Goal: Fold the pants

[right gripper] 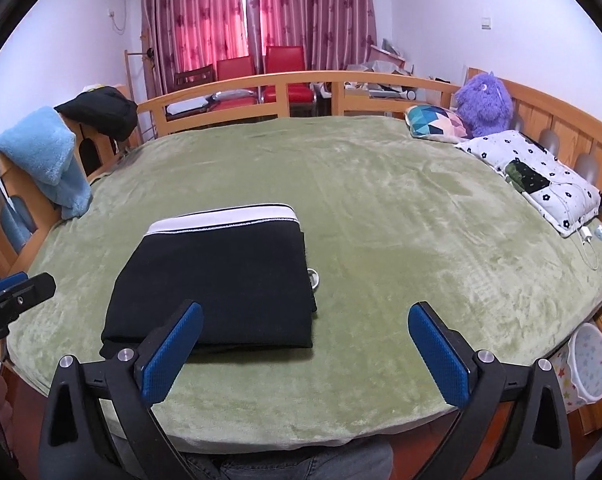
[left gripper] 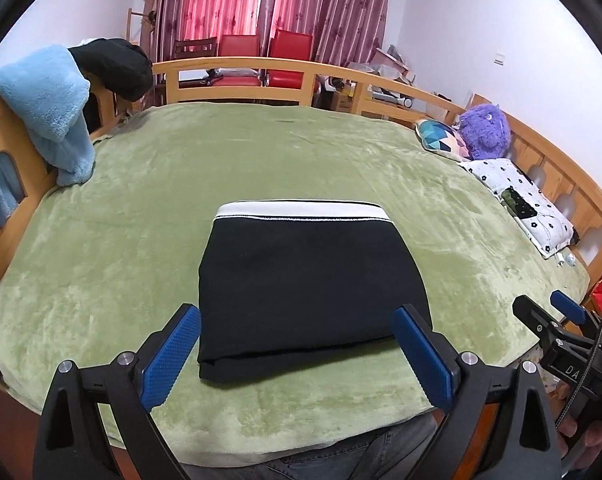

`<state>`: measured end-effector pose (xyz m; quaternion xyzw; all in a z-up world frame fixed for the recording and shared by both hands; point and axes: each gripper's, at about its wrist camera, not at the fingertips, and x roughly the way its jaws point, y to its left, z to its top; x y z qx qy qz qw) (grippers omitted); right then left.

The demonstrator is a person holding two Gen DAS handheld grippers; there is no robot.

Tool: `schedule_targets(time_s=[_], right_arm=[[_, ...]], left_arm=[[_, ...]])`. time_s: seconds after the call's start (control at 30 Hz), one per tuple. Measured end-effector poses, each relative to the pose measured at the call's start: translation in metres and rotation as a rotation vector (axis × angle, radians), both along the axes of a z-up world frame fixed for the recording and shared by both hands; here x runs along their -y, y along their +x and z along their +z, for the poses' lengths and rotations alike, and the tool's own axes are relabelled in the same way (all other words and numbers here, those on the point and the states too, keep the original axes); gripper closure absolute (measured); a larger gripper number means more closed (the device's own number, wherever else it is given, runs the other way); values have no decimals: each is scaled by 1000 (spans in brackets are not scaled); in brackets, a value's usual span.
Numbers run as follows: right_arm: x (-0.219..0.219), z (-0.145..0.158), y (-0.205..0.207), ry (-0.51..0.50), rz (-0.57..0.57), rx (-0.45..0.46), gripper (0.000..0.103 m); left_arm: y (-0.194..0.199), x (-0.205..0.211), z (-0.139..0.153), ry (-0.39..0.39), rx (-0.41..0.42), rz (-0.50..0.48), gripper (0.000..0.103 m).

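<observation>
Black pants (left gripper: 309, 280) with a white waistband lie folded into a compact rectangle on the green blanket (left gripper: 261, 152) near the bed's front edge. They also show in the right wrist view (right gripper: 221, 280), left of centre. My left gripper (left gripper: 297, 320) is open and empty, its blue pads on either side of the pants' near edge, held above it. My right gripper (right gripper: 305, 316) is open and empty, to the right of the pants; its left pad overlaps their near corner in view. The right gripper shows at the left view's right edge (left gripper: 549, 312).
A wooden rail (left gripper: 261, 64) rings the bed. A light blue fleece (left gripper: 49, 112) and a black garment (left gripper: 113, 64) hang at the left. A purple plush (right gripper: 483, 100), patterned cushion (right gripper: 437, 120) and dotted pillow (right gripper: 533, 168) lie at the right. A small round object (right gripper: 313, 278) sits beside the pants.
</observation>
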<state>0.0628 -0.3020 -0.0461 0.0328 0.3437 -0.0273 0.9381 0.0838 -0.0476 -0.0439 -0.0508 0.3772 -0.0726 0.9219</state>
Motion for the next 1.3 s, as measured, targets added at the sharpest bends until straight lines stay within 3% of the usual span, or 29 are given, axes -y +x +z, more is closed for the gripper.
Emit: schedule_targets(time_s=[1.3], right_arm=[[-19, 0, 1, -5, -26, 11, 2]], left_arm=[[-13, -7, 7, 1, 28, 34, 5]])
